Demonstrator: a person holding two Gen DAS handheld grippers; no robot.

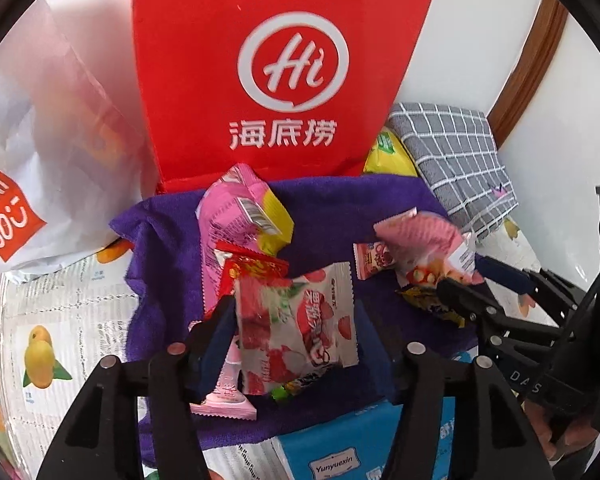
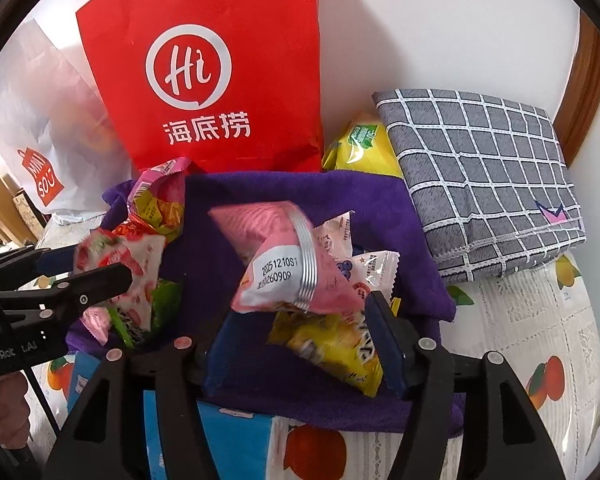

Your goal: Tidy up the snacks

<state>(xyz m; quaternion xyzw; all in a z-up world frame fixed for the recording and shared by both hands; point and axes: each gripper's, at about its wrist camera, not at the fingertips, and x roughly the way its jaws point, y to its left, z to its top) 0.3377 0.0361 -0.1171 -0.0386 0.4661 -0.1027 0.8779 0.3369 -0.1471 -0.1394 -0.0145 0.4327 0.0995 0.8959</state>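
Snack packets lie heaped on a purple towel [image 1: 172, 240]. My left gripper [image 1: 294, 312] is open, and a white packet with strawberries [image 1: 296, 328] sits loose between its fingers over a pink packet [image 1: 228, 396]. In the right wrist view that gripper [image 2: 100, 264] enters from the left around the same packet [image 2: 120, 256]. My right gripper [image 2: 300, 308] is open too. A puffy pink packet [image 2: 284, 264] rests just ahead of its fingers, above a yellow packet [image 2: 332, 344]. From the left wrist view, the right gripper [image 1: 468, 276] is beside that pink packet [image 1: 420, 240].
A red paper bag [image 1: 280, 60] stands behind the towel, with a white plastic bag [image 1: 40, 160] to its left. At the back right lie a folded grey checked cloth [image 1: 456, 152] and a yellow pack [image 1: 388, 156]. A blue box [image 1: 332, 440] is under the towel's near edge.
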